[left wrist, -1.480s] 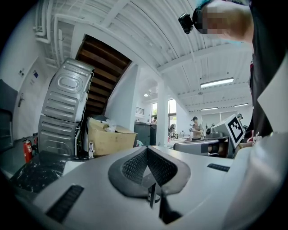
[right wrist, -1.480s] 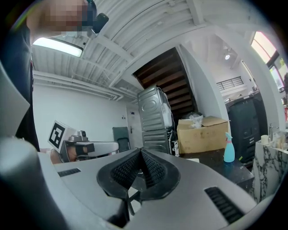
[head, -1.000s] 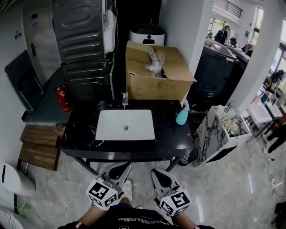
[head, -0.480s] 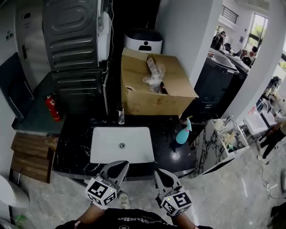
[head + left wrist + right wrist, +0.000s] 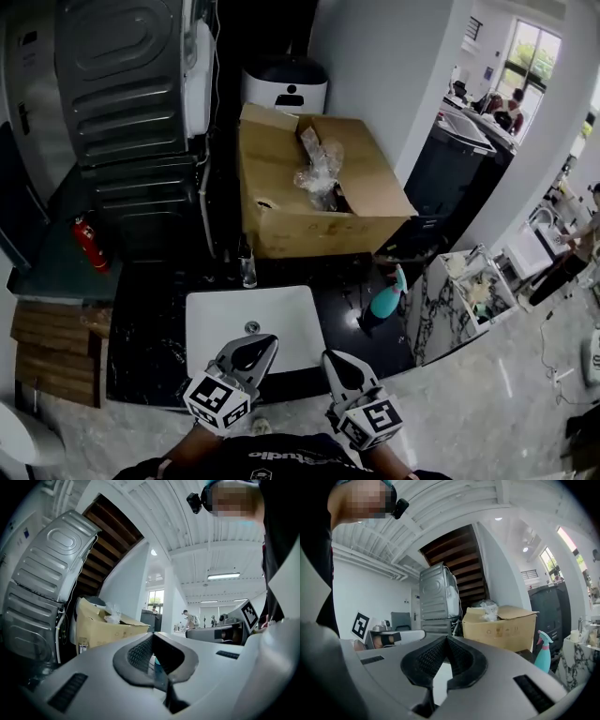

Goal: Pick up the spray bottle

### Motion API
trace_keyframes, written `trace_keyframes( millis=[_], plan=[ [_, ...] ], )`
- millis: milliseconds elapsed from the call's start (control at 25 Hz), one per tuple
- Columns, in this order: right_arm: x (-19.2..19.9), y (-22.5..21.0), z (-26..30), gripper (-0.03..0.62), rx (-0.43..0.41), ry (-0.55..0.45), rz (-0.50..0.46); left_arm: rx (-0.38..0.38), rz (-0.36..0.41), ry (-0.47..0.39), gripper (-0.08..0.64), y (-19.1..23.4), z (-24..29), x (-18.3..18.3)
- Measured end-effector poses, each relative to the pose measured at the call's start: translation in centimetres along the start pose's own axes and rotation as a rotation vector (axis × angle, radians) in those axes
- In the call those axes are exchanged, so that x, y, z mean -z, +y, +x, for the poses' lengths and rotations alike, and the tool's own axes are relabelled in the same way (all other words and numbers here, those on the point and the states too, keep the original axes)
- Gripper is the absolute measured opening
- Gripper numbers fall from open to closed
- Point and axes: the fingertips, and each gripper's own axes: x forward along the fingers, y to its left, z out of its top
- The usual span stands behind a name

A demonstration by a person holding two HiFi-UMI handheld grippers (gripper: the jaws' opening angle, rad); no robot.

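The spray bottle (image 5: 385, 300), teal with a pink trigger, stands upright on the black marble counter (image 5: 150, 347) near its right end, in front of the cardboard box. In the right gripper view the spray bottle (image 5: 543, 652) shows at the far right. My left gripper (image 5: 247, 353) reaches over the counter's front edge at the white sink, shut and empty. My right gripper (image 5: 338, 362) is beside it, also shut and empty, short of the bottle and to its left. Both point level: the left gripper (image 5: 152, 637) and the right gripper (image 5: 446, 639) have their pads meeting at the tips.
A white sink basin (image 5: 251, 328) is set into the counter's middle, with a small glass bottle (image 5: 247, 267) behind it. An open cardboard box (image 5: 314, 192) fills the back. A marble-sided cabinet (image 5: 450, 300) stands right of the counter, a red fire extinguisher (image 5: 86, 242) left.
Both grippers have come forward from over the floor to the counter's front edge, still shut. The counter, sink and spray bottle now lie nearer.
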Motion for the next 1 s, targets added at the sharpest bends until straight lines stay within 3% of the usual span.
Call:
trace_keyframes(
  millis=[480, 720, 920, 1000],
  plan=[
    [0.2, -5.0, 1.7, 0.037, 0.028, 0.050, -0.026, 0.046, -0.042, 0.030, 0.015, 1.1, 5.2, 1.7],
    [-0.4, -10.0, 1.2, 0.040, 0.050, 0.052, -0.029, 0.052, -0.042, 0.040, 0.015, 0.5, 8.8, 1.9],
    [-1.4, -15.4, 0.3, 0.042, 0.103, -0.003, -0.044, 0.088, -0.035, 0.043, 0.015, -0.7, 12.1, 2.2],
    [-1.2, -18.1, 0.1, 0.084, 0.136, -0.007, -0.045, 0.083, -0.041, 0.048, 0.015, -0.9, 12.9, 2.4]
  ],
)
